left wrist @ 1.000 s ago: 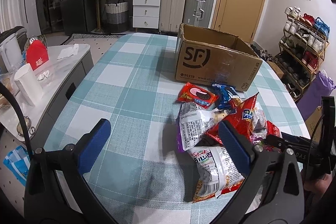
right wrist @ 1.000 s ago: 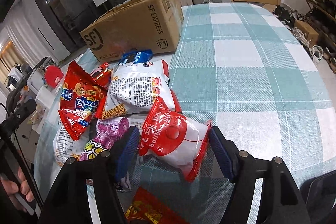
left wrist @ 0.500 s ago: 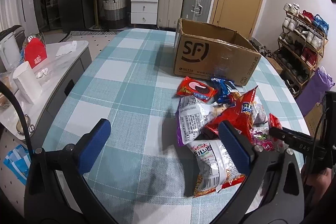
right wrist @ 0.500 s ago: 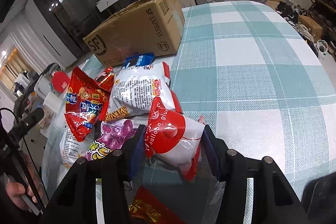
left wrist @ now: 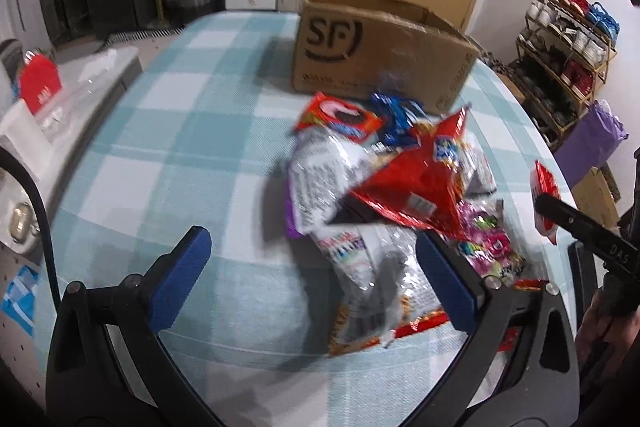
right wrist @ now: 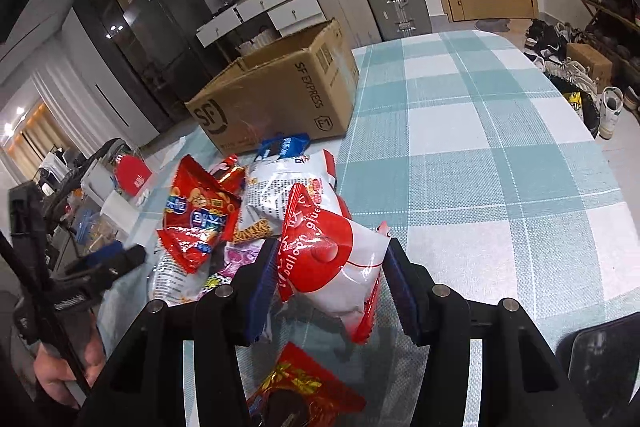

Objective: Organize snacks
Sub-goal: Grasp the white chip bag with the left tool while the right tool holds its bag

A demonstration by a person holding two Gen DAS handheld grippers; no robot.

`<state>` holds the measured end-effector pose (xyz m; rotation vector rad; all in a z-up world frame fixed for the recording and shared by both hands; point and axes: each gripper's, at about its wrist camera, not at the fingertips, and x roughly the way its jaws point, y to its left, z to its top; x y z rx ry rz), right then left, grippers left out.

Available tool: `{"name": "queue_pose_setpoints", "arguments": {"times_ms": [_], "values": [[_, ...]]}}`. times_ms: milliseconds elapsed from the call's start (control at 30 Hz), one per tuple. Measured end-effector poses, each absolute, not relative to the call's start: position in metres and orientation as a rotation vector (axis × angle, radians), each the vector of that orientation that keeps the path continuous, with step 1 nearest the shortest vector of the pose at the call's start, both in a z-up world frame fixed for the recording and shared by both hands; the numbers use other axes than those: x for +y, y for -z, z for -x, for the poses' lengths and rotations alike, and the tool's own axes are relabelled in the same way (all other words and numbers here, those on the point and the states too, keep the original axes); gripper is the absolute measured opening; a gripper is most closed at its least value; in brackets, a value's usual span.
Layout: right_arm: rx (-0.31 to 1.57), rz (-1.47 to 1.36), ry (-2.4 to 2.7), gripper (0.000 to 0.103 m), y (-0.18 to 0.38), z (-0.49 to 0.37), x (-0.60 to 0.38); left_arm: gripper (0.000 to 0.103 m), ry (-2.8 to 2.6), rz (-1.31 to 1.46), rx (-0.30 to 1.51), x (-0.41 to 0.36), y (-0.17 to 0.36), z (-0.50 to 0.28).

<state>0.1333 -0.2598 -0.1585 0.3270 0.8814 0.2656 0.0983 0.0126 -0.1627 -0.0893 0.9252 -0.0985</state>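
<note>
Closing in over the last second, the right gripper [right wrist: 330,285] now has both blue pads pressed against the red-and-white bag [right wrist: 334,263] and has raised it a little; the left wrist view has swung nearer the heap and gone blurred.

Largest first: the checked table [right wrist: 480,155] fills the right and centre of the right wrist view. The open SF box [right wrist: 280,99] stands upper centre, its mouth toward the upper left. Just below it the snack pile [left wrist: 384,195] spreads, touching the box's front face. A red chip bag [right wrist: 200,219] leans at the pile's left in that view. A small red packet [right wrist: 304,387] lies at the bottom edge, under the fingers.

The left gripper [left wrist: 316,287] hangs wide open, holding nothing, its right finger over the pile's edge.

Risks, as I judge them: the puffed bag is slick and squeezed only across its middle, so it could slip or pop on the way to the box. Its lower corner may drag the small red packet. The two grippers are near each other and could collide.
</note>
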Motion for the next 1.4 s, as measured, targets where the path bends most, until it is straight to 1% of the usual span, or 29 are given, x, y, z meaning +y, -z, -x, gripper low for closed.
{"name": "queue_pose_setpoints", "arguments": {"times_ms": [300, 400, 467, 533, 600, 633, 667, 767, 900, 1067, 1400], "values": [[0.853, -0.332, -0.277, 0.053, 0.15, -0.12, -0.263, 0.102, 0.132, 0.105, 1.023, -0.008, 0.187, -0.113], [0.853, -0.331, -0.276, 0.053, 0.152, -0.117, -0.266, 0.099, 0.138, 0.148, 1.047, -0.004, 0.193, -0.118], [0.852, -0.33, -0.274, 0.053, 0.152, -0.118, -0.266, 0.091, 0.159, 0.199, 1.1, 0.001, 0.201, -0.122], [0.853, -0.331, -0.272, 0.053, 0.153, -0.117, -0.266, 0.088, 0.184, 0.228, 1.11, 0.002, 0.205, -0.122], [0.854, -0.332, -0.274, 0.053, 0.154, -0.115, -0.267, 0.078, 0.215, 0.225, 1.101, -0.001, 0.205, -0.12], [0.853, -0.332, -0.275, 0.053, 0.154, -0.114, -0.267, 0.067, 0.242, 0.236, 1.103, -0.002, 0.206, -0.119], [0.853, -0.331, -0.276, 0.053, 0.154, -0.113, -0.266, 0.054, 0.275, 0.252, 1.104, -0.004, 0.207, -0.118], [0.852, -0.325, -0.281, 0.053, 0.153, -0.112, -0.264, 0.043, 0.297, 0.236, 1.097, -0.008, 0.208, -0.118], [0.843, -0.312, -0.287, 0.053, 0.147, -0.108, -0.26, 0.04, 0.327, 0.243, 1.1, -0.006, 0.209, -0.116], [0.831, -0.303, -0.287, 0.053, 0.142, -0.106, -0.257, 0.04, 0.303, 0.175, 1.051, -0.002, 0.192, -0.099], [0.803, -0.276, -0.31, 0.053, 0.121, -0.098, -0.243, 0.04, 0.317, 0.18, 0.958, 0.02, 0.148, -0.067]]}}
